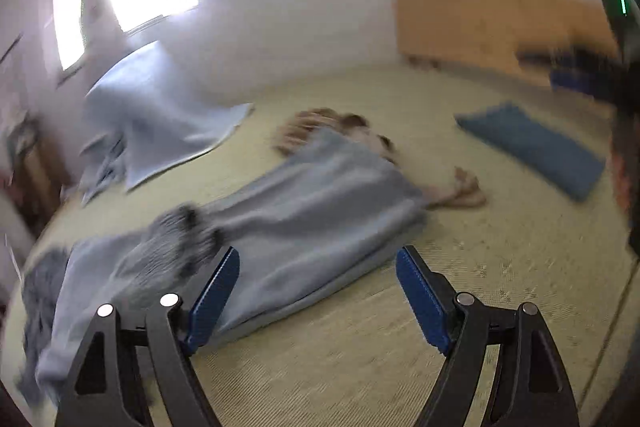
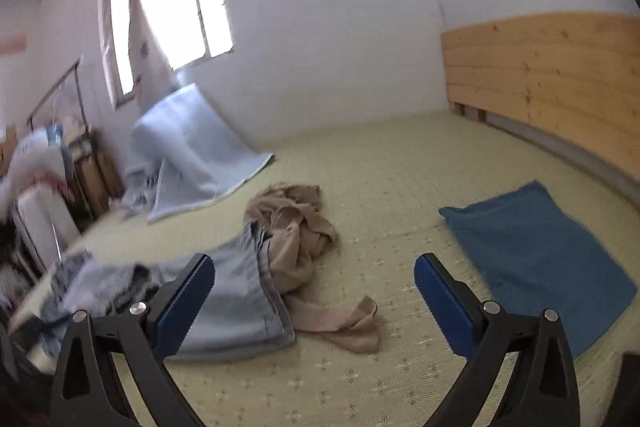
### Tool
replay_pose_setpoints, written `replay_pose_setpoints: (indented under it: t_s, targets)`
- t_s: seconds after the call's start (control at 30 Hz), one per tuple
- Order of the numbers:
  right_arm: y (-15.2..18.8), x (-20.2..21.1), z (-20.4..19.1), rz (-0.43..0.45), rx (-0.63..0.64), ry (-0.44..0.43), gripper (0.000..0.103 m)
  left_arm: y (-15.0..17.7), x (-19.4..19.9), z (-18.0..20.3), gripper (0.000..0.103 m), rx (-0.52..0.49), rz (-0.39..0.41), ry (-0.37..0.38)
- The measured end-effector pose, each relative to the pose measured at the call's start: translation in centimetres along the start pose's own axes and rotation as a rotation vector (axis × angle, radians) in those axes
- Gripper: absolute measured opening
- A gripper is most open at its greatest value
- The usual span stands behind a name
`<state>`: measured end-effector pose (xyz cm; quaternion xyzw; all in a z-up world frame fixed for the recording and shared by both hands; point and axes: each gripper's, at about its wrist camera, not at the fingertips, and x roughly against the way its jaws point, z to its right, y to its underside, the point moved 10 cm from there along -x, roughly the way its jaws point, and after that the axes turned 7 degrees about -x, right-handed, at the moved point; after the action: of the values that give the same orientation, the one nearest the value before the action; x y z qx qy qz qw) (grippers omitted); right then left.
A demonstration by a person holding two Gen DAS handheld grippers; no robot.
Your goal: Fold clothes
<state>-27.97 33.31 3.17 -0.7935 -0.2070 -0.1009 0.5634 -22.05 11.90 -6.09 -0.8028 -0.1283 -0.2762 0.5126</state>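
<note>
Denim-blue, limp garment [image 2: 236,299] sprawls on the bed [image 2: 400,167], probably best pinched at its hem corners, with left gripper [image 1: 316,291] and right gripper [image 2: 314,297] jaws wide, empty.

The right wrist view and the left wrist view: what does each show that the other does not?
Only the right wrist view shows the metal rack beside the window. Only the left shows a green light at its edge. Both show the light blue denim garment, the crumpled beige garment, the dark blue folded towel and an open hand-held gripper.
</note>
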Motion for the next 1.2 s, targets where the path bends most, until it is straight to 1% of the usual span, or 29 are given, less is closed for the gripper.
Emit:
replay_pose_setpoints:
  t_s: [0.07,0.2,0.33,0.5,0.57,0.6,0.63,0.67,0.7,0.73,0.8,0.87,0.97,1.0,1.03,1.13,1.2]
  targets:
    - [-1.0,0.0,1.3,0.012,-0.046,0.002,0.102,-1.2,-2.5,2.8,0.084,-0.062,-0.018,-0.005]
    - [-2.7,1.2,3.1,0.043,-0.104,0.003,0.102,-2.0,-6.8,6.4,0.084,-0.158,-0.050,-0.030]
    - [-3.4,1.8,4.5,0.053,-0.146,0.000,0.102,-2.3,-10.0,9.7,0.084,-0.222,-0.060,-0.014]
    - [-3.7,1.9,6.7,0.038,-0.253,-0.029,0.102,-2.6,-13.4,11.1,0.084,-0.223,-0.099,-0.009]
    - [-3.8,2.1,7.3,0.035,-0.284,-0.042,0.102,-2.6,-14.6,11.4,0.082,-0.215,-0.124,-0.008]
    - [-3.8,2.2,7.6,0.034,-0.300,-0.049,0.102,-2.4,-15.2,11.3,0.079,-0.206,-0.143,-0.009]
    - [-3.9,2.4,7.8,0.034,-0.309,-0.054,0.102,-2.3,-15.7,11.3,0.071,-0.201,-0.157,-0.012]
    - [-4.0,2.5,7.9,0.035,-0.311,-0.057,0.102,-2.1,-16.1,11.2,0.065,-0.197,-0.171,-0.015]
    - [-4.1,2.6,8.0,0.037,-0.312,-0.061,0.102,-1.9,-16.6,11.1,0.056,-0.196,-0.190,-0.020]
    - [-4.1,2.7,8.0,0.039,-0.315,-0.064,0.102,-1.6,-17.1,11.0,0.055,-0.195,-0.210,-0.026]
    - [-4.2,2.8,8.1,0.038,-0.321,-0.071,0.102,-1.6,-17.3,10.8,0.053,-0.174,-0.212,-0.023]
    - [-4.2,3.0,8.2,0.036,-0.328,-0.078,0.102,-1.6,-17.5,10.7,0.049,-0.157,-0.224,-0.019]
    - [-4.2,3.2,8.4,0.034,-0.339,-0.085,0.102,-1.6,-17.4,10.4,0.034,-0.133,-0.233,-0.007]
    - [-4.3,3.3,8.5,0.033,-0.344,-0.087,0.102,-1.6,-17.4,10.3,0.023,-0.125,-0.236,-0.003]
    - [-4.3,3.3,8.6,0.031,-0.349,-0.089,0.102,-1.9,-17.1,10.0,0.018,-0.106,-0.234,0.012]
    - [-4.3,3.3,8.8,0.027,-0.366,-0.096,0.102,-2.8,-15.9,8.9,0.013,-0.044,-0.225,0.064]
    - [-4.2,3.3,8.9,0.024,-0.374,-0.102,0.102,-3.6,-15.0,8.0,0.012,-0.001,-0.211,0.100]
